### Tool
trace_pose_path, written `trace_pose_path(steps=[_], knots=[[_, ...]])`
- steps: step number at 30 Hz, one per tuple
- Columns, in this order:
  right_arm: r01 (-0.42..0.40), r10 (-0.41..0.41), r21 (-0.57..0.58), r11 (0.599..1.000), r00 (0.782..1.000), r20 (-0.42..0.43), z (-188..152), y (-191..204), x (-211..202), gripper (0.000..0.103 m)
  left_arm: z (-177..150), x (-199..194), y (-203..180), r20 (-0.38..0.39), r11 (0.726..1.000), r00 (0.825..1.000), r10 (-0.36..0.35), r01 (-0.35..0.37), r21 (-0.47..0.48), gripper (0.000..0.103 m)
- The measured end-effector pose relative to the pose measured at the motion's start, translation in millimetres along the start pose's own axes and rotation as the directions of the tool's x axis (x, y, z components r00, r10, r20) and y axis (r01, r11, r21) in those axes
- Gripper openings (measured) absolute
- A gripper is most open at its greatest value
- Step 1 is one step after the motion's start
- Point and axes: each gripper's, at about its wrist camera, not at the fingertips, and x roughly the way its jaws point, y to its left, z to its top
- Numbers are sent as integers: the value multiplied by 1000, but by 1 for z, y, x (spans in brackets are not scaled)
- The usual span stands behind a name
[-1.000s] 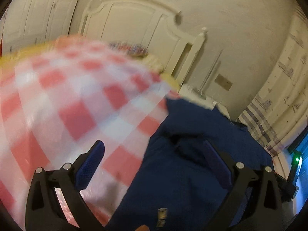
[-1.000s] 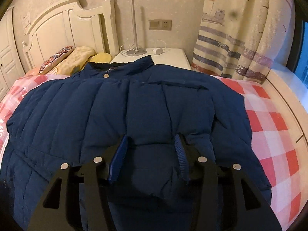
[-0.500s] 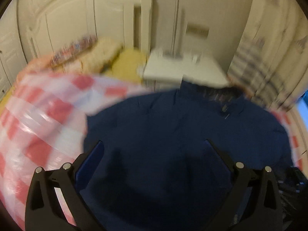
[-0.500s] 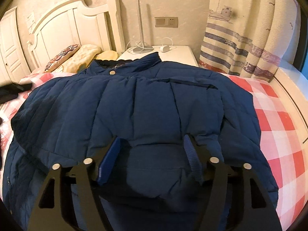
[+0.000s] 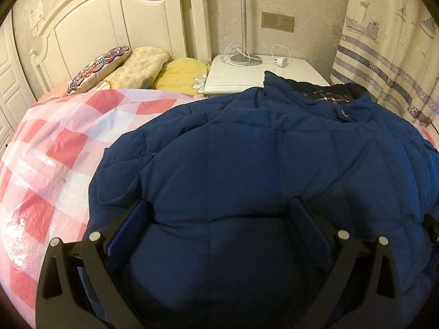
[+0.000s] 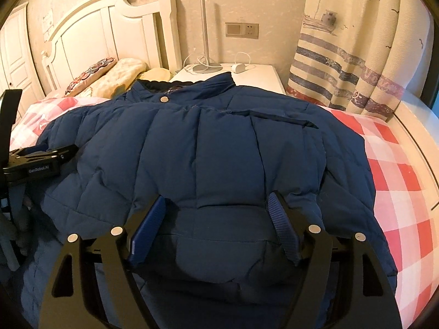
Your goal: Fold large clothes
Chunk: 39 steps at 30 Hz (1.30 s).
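Note:
A large navy quilted jacket (image 5: 260,164) lies spread on the bed, collar toward the nightstand; it also fills the right wrist view (image 6: 219,150). My left gripper (image 5: 219,219) is open, its jaws spread wide just above the jacket's lower left part, holding nothing. My right gripper (image 6: 216,208) is open over the jacket's lower right part, near a folded sleeve edge. The left gripper's body (image 6: 38,159) shows at the left edge of the right wrist view, over the jacket's left side.
The bed has a red-and-white checked cover (image 5: 49,150) (image 6: 397,178) under clear plastic. Pillows (image 5: 123,65) lie by the white headboard (image 5: 109,22). A white nightstand (image 5: 260,71) with a lamp base and charger stands behind the collar. A striped curtain (image 6: 343,68) hangs at right.
My left gripper swung right from over the checked cover to above the jacket. My right gripper opened wider and lifted slightly. The jacket has not moved.

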Motion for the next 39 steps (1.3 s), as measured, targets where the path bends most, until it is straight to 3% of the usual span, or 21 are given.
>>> trace_pose_path(steps=[3,5,6,8,9,13,17,22,25,28,29,30,34,36,39], knots=[[7,-7,-11,1000,1000,-2,0,2,0,73,-2,-5,3,11,1000,1000,-22,23,-13,101],[-56,56,-9,998,998,-10,0,-1,-3,82,-8,-24,9,29,998,999,-27,29,-51,101],[-102,102,4,995,995,-17,0,-5,-8,84,-13,-36,11,45,996,997,-59,62,-69,101],[-120,121,50,992,992,-19,-3,-11,-24,84,-26,-71,13,83,985,986,-147,154,-80,101],[-128,130,75,989,991,-17,-5,-13,-36,89,-32,-84,11,90,983,983,-162,169,-72,101],[-132,132,33,991,991,-8,-24,-2,-68,94,-68,-111,-3,45,980,979,-197,198,-20,101],[-32,18,-73,997,982,-191,-55,18,-33,96,-97,-73,-30,-119,988,982,-143,150,46,101],[-6,2,-21,1000,977,-212,-57,19,-54,96,-95,-87,-22,-144,991,981,-130,133,9,101],[-55,41,-78,995,984,-171,-71,36,-81,96,-109,-120,-15,-103,982,976,-190,191,-6,101],[-54,13,-175,983,974,-226,-100,55,-68,98,-133,-122,-26,-132,985,982,-134,147,90,101],[-51,19,-161,986,982,-190,-102,53,-70,99,-142,-115,-29,-142,984,983,-116,133,120,101],[-59,29,-142,988,979,-200,-102,49,-70,99,-146,-116,-29,-111,984,987,-120,133,119,101],[-57,31,-124,991,978,-204,-102,49,-88,99,-148,-132,-23,-123,984,983,-133,146,98,101],[-82,56,-141,987,982,-179,-114,54,-106,99,-159,-151,-18,-87,978,982,-170,178,107,101],[-84,48,-176,981,979,-197,-141,58,-114,99,-183,-166,-19,-75,971,985,-153,164,175,101]])
